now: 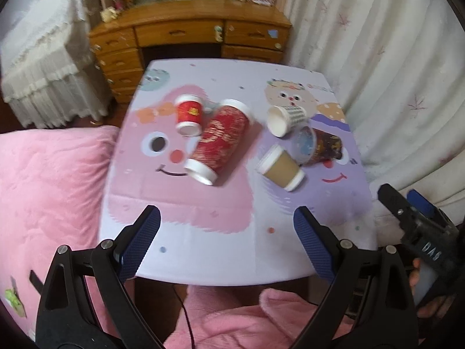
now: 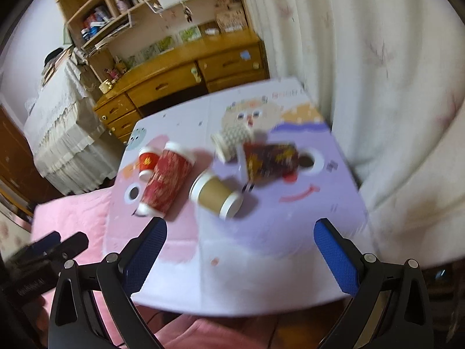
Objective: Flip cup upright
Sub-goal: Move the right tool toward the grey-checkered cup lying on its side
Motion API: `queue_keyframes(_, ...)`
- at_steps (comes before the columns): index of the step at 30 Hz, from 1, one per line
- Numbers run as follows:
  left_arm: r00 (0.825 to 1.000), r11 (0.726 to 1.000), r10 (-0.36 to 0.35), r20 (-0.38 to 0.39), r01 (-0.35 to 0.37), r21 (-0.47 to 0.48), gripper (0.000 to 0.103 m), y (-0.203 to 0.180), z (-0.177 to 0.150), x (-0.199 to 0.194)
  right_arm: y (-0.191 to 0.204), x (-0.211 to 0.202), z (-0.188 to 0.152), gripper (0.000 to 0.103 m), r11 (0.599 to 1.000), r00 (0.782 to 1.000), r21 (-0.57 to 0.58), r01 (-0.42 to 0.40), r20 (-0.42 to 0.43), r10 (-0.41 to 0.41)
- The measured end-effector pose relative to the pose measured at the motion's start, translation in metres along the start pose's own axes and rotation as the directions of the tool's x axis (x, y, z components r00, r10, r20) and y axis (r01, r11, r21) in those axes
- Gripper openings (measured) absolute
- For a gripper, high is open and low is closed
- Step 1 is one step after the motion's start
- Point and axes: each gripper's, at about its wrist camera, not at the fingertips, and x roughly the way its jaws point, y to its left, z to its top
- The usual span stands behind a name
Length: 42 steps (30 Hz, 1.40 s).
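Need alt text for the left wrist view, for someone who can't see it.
Five paper cups lie tipped over on the cartoon-print table: a small red cup, a tall red cup, a brown cup, a patterned white cup and a dark cup. The left gripper hangs open, short of them.

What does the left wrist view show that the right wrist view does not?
Only the left wrist view: the open white mouth of the grey-patterned paper cup and the pink quilt at full width. Only the right wrist view: the wooden bookshelf above the wooden desk. Both: five paper cups lying on their sides on the cartoon-print table, including the tall red paper cup and brown kraft paper cup, each view's hand-held gripper open.
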Motion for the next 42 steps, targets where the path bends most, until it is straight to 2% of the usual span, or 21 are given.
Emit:
queue_keyframes(5, 0.994, 0.998, -0.054, -0.093, 0.055, 0.014, 0.092, -0.009, 0.024, 0.026, 0.002, -0.007, 0.025, 0.103, 0.995, 0.997, -0.098, -0.015, 0.074, 0.023)
queue_keyframes(9, 0.984, 0.996, -0.092, -0.15, 0.094, 0.005, 0.092, -0.007, 0.027, 0.041, 0.007, -0.015, 0.04, 0.103, 0.985, 0.992, -0.168, -0.042, 0.11, 0.061)
queue_keyframes(13, 0.971, 0.993, -0.111, -0.211, 0.102, -0.057, 0.092, 0.006, 0.022, 0.057, 0.018, -0.013, 0.056, 0.103, 0.941, 0.989, -0.336, -0.032, 0.125, 0.078)
queue_keyframes(16, 0.958, 0.986, -0.144, -0.249, 0.116, -0.122, 0.092, 0.018, 0.018, 0.071, 0.03, -0.005, 0.068, 0.103, 0.86, 0.989, -0.509, 0.004, 0.129, 0.072)
queue_keyframes(19, 0.945, 0.977, -0.174, -0.278, 0.13, -0.17, 0.092, 0.026, 0.02, 0.082, 0.044, 0.011, 0.08, 0.103, 0.743, 0.993, -0.667, 0.049, 0.116, 0.038)
queue_keyframes(21, 0.935, 0.973, -0.194, -0.296, 0.144, -0.181, 0.092, 0.025, 0.022, 0.087, 0.053, 0.023, 0.086, 0.103, 0.647, 0.994, -0.761, 0.056, 0.101, 0.033)
queue_keyframes(23, 0.931, 0.97, -0.206, -0.301, 0.155, -0.186, 0.092, 0.026, 0.025, 0.092, 0.062, 0.041, 0.091, 0.103, 0.555, 0.997, -0.831, 0.043, 0.067, 0.023)
queue_keyframes(25, 0.929, 0.967, -0.215, -0.303, 0.16, -0.196, 0.092, 0.026, 0.029, 0.096, 0.074, 0.064, 0.099, 0.103, 0.494, 1.0, -0.869, 0.028, 0.029, -0.004)
queue_keyframes(29, 0.916, 0.952, -0.255, -0.309, 0.183, -0.245, 0.092, 0.032, 0.036, 0.106, 0.089, 0.117, 0.112, 0.103, 0.382, 0.995, -0.922, -0.065, -0.088, -0.043)
queue_keyframes(31, 0.908, 0.943, -0.274, -0.316, 0.189, -0.274, 0.092, 0.035, 0.038, 0.112, 0.096, 0.145, 0.116, 0.103, 0.337, 0.989, -0.936, -0.098, -0.129, -0.07)
queue_keyframes(32, 0.904, 0.938, -0.284, -0.321, 0.193, -0.287, 0.092, 0.037, 0.039, 0.116, 0.098, 0.161, 0.119, 0.103, 0.322, 0.974, -0.935, -0.151, -0.197, -0.114)
queue_keyframes(35, 0.884, 0.922, -0.315, -0.347, 0.198, -0.332, 0.092, 0.042, 0.042, 0.13, 0.099, 0.211, 0.125, 0.103, 0.283, 0.952, -0.934, -0.217, -0.267, -0.152)
queue_keyframes(37, 0.88, 0.919, -0.317, -0.353, 0.193, -0.343, 0.092, 0.044, 0.044, 0.136, 0.098, 0.244, 0.127, 0.103, 0.263, 0.93, -0.928, -0.262, -0.316, -0.189)
queue_keyframes(40, 0.881, 0.915, -0.316, -0.351, 0.185, -0.359, 0.092, 0.051, 0.048, 0.141, 0.097, 0.286, 0.128, 0.103, 0.228, 0.906, -0.931, -0.284, -0.339, -0.256)
queue_keyframes(42, 0.884, 0.907, -0.314, -0.347, 0.172, -0.383, 0.092, 0.059, 0.052, 0.144, 0.096, 0.31, 0.128, 0.103, 0.221, 0.884, -0.923, -0.315, -0.37, -0.287)
